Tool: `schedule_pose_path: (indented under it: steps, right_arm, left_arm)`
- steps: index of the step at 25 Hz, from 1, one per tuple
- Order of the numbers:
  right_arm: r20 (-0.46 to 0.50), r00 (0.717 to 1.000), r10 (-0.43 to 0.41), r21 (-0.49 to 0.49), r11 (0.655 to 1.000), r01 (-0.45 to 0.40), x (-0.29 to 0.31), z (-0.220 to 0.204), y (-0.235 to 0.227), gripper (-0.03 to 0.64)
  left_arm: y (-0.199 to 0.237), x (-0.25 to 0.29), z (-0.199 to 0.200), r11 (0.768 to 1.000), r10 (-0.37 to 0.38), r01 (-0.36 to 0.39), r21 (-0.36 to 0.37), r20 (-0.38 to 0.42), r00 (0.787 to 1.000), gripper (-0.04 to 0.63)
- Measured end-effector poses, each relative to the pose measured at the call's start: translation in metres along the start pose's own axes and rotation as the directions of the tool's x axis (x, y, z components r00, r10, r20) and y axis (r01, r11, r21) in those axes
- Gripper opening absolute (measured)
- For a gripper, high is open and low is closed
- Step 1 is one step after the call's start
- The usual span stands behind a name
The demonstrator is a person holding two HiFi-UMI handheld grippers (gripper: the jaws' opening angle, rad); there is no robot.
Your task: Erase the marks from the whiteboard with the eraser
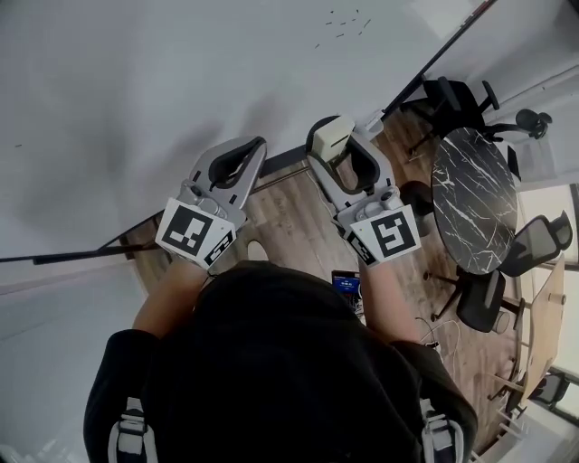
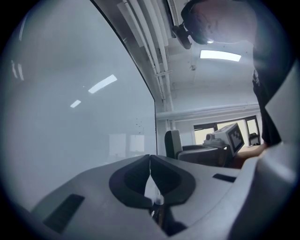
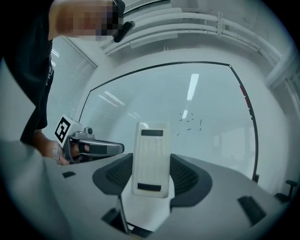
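Observation:
A large whiteboard point(image 1: 163, 81) fills the wall ahead, with a small cluster of dark marks point(image 1: 344, 25) near its top right; the same marks point(image 3: 190, 122) show in the right gripper view and faintly as specks point(image 2: 138, 124) in the left gripper view. My right gripper point(image 1: 336, 145) is shut on a cream-white eraser point(image 3: 150, 159), held upright between the jaws, below the marks and off the board. My left gripper point(image 1: 237, 161) hangs beside it to the left, jaws shut with nothing between them point(image 2: 150, 161).
A black frame point(image 1: 434, 59) edges the whiteboard on the right. Below lie a wood floor, a round marbled black table point(image 1: 475, 199) and several black office chairs point(image 1: 534, 244). A phone point(image 1: 346, 287) shows near my body.

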State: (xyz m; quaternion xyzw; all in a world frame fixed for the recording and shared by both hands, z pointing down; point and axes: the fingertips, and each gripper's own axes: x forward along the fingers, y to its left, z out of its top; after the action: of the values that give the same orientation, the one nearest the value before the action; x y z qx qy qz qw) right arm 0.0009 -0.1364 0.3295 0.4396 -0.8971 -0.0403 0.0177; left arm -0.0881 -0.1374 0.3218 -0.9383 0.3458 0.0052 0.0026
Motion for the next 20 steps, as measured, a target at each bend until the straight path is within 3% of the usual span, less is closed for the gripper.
schedule_pose_path:
  steps: [10, 20]
  right_arm:
    - [0.038, 0.994, -0.104, -0.057, 0.993, 0.106, 0.041, 0.031, -0.041, 0.247]
    - [0.09, 0.993, -0.074, -0.1, 0.991, 0.083, 0.081, 0.046, -0.061, 0.247]
  left_arm:
    - [0.019, 0.033, 0.024, 0.998, -0.057, 0.055, 0.035, 0.055, 0.997, 0.006]
    - [0.034, 0.044, 0.026, 0.994, 0.101, -0.104, 0.046, 0.058, 0.993, 0.005]
